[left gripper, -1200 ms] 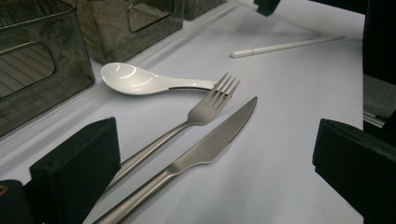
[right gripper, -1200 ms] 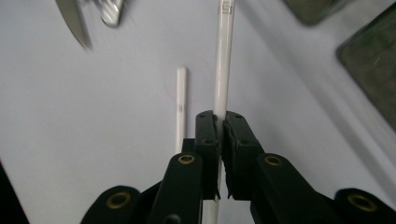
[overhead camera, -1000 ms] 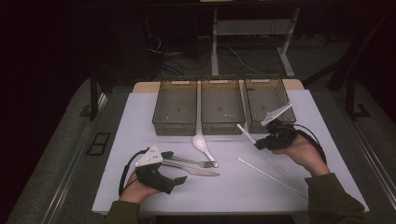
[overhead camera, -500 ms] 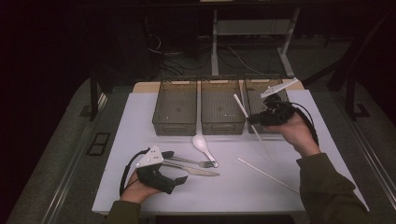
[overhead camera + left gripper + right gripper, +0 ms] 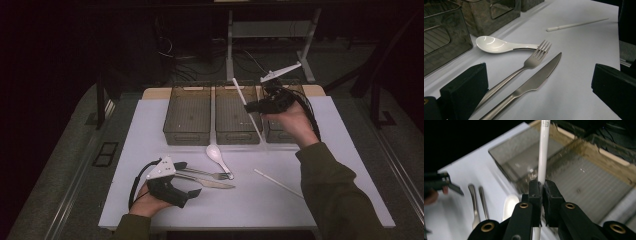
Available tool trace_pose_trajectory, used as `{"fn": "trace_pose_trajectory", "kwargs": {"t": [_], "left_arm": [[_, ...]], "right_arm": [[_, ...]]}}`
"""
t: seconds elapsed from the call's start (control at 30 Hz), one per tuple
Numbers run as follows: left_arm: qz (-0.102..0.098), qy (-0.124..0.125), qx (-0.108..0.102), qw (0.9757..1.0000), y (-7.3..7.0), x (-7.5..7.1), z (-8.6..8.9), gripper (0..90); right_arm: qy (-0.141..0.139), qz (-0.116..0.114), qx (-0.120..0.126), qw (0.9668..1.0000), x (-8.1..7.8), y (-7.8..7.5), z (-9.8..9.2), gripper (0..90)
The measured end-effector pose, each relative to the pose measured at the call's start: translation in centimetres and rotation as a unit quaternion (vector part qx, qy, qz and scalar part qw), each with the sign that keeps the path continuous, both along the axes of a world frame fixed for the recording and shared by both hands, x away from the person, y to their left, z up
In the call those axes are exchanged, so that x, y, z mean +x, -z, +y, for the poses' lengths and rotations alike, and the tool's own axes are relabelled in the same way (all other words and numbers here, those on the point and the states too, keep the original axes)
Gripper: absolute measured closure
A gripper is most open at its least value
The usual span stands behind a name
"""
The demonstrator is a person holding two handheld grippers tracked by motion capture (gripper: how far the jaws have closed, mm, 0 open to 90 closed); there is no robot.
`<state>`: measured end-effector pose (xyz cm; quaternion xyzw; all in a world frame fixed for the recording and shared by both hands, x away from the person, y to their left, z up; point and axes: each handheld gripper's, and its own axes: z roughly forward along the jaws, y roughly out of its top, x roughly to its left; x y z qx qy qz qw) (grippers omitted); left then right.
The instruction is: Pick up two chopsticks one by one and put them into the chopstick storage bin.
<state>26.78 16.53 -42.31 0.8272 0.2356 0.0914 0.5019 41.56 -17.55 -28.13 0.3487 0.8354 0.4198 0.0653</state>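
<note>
White chopstick [image 5: 248, 111] clamped above bin rims [image 5: 235, 88].

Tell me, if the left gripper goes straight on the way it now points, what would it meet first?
Probably the fork and knife: both lie between the open left gripper jaws, handles nearest.

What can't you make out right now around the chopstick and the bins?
- Chopstick in the right gripper: top end cut off by the right gripper view's edge.
- Right bin: hand hides the inside, high view.
- Fork and knife handles: left gripper view, jaws hide them.
</note>
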Motion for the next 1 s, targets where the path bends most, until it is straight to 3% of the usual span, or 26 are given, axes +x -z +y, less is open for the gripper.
{"fn": "trace_pose_trajectory", "kwargs": {"t": [0.03, 0.5, 0.83, 1.0], "left_arm": [[0.0, 0.0, 0.0, 1.0, 0.0, 0.0, 0.0, 0.0], [0.0, -0.001, -0.004, 1.0, 0.0, 0.1, -0.1, 0.0], [0.0, 0.001, -0.006, 1.0, -0.1, 0.2, -0.1, 0.0], [0.0, 0.004, -0.006, 1.0, -0.2, 0.2, 0.0, 0.0]], "right_arm": [[-0.001, -0.003, 0.01, 0.9999, 0.6, -0.3, 0.7, 84.9], [0.017, -0.041, 0.023, 0.9987, 4.2, -2.3, 6.2, 84.9], [0.025, -0.064, 0.035, 0.997, 6.0, -2.3, 9.9, 84.9], [0.027, -0.065, 0.046, 0.9965, 7.0, -2.2, 11.4, 84.9]]}}
